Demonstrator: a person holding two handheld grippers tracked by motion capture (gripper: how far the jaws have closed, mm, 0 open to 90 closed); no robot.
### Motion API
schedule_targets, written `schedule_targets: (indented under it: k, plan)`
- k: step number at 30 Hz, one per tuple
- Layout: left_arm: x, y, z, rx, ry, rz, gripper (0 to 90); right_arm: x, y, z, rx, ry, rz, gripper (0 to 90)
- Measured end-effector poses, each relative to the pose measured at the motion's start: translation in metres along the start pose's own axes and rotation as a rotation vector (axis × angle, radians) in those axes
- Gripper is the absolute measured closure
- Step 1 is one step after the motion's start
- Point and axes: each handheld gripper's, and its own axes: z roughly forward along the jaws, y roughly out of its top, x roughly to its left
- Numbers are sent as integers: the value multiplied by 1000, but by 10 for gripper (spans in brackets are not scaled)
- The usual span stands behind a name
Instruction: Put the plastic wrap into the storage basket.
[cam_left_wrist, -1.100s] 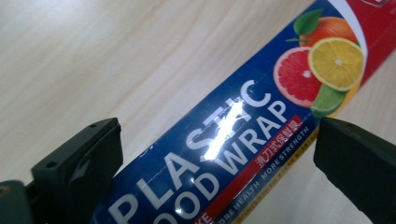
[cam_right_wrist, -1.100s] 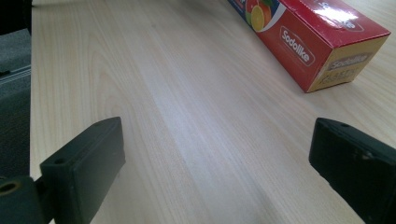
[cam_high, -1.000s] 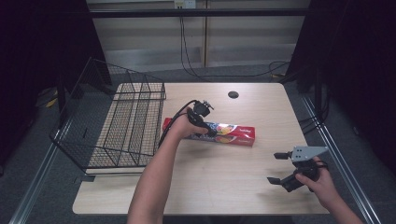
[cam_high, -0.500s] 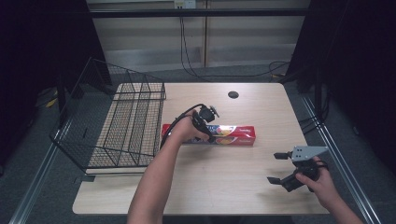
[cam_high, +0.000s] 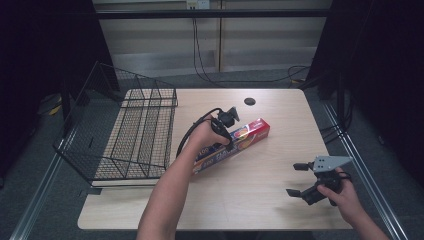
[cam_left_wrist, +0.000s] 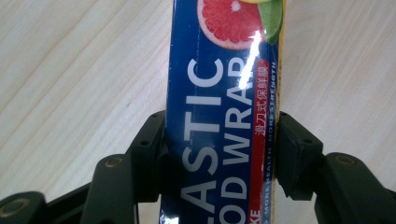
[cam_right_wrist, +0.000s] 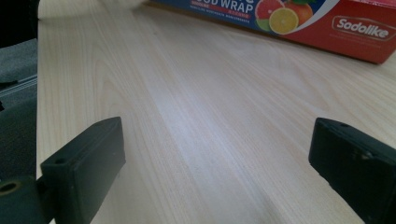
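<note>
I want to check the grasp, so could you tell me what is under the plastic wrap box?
Pale wooden table lies under the plastic wrap box, which the left gripper clamps by its sides. The box covers whatever is directly beneath it.

Plastic wrap box (cam_high: 235, 145) on table (cam_high: 260, 200), right of wire basket (cam_high: 135, 135)

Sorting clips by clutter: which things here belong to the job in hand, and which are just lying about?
In the job:
plastic wrap box, clamped in the left tool
wire basket, likely its destination

Lying about:
right tool, open and idle
table hole
</note>
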Motion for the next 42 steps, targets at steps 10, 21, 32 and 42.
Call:
schedule_targets:
  k: [10, 21, 32, 42]
  plan:
    - [3, -3, -35, -21, 27, -135, 450, 2, 0, 0, -5, -1, 6, 37]
    - [9, -9, -70, -40, 49, -235, 448, 1, 0, 0, -17, -10, 15, 37]
    - [18, -15, -97, -35, 70, -304, 449, 1, 1, 0, -20, -11, 9, 37]
    - [21, -19, -118, -21, 87, -340, 449, 1, 0, 1, -20, -8, 5, 37]
